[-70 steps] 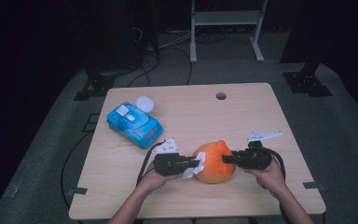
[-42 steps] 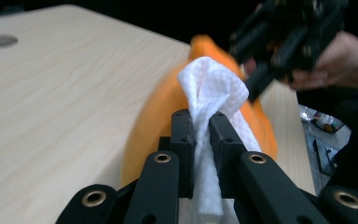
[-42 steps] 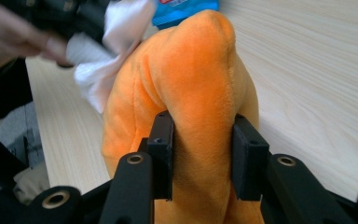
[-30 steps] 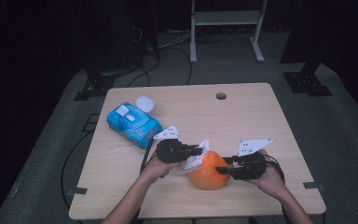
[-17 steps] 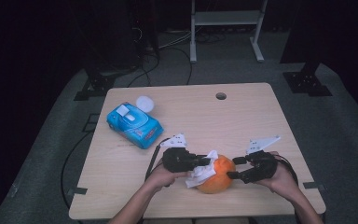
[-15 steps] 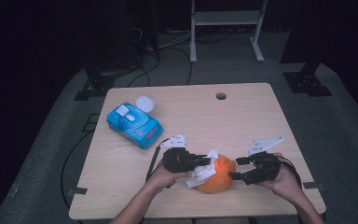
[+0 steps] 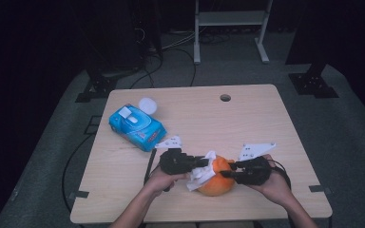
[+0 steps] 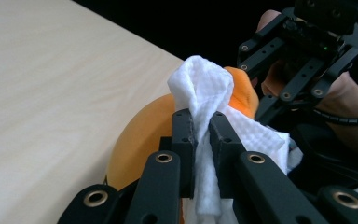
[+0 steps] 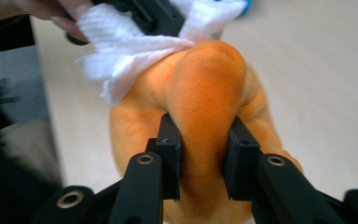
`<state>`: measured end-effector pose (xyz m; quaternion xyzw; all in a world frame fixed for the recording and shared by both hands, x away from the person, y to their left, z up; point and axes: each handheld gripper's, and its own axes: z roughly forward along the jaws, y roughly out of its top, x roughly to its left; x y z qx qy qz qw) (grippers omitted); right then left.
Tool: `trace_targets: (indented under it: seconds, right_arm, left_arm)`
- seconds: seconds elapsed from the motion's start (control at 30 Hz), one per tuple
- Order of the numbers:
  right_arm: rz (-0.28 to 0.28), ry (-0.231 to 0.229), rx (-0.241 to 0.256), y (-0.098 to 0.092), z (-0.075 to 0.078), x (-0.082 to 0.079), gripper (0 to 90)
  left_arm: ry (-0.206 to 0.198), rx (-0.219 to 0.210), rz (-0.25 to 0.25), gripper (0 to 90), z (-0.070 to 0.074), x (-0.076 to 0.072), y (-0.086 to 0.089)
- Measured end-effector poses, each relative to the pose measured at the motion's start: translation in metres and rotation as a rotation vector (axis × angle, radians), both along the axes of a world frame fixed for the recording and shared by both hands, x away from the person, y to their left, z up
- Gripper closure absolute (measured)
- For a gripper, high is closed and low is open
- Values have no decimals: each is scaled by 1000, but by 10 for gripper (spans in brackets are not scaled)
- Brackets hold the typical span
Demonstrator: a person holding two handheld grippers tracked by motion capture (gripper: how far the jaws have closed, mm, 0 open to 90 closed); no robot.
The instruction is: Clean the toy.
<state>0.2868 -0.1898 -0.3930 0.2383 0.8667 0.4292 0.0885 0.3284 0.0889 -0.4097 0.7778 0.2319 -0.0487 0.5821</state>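
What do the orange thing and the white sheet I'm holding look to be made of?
Orange thing: probably soft plush or foam, with a matte, fuzzy surface that bulges where the right gripper pinches it. White sheet: likely a paper or nonwoven wipe, with an embossed grid texture, limp and creased in the left gripper.
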Motion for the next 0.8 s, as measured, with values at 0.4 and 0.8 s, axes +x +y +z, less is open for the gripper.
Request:
trace_targets:
  seconds: [0.4, 0.8]
  right_arm:
    - [110, -128, -1, 32, -12, 38, 611]
    - [23, 250, 71, -18, -31, 10, 317]
  left_arm:
    - [-77, 114, 93, 825, 1, 9, 21]
    - [-129, 177, -38, 825, -19, -30, -18]
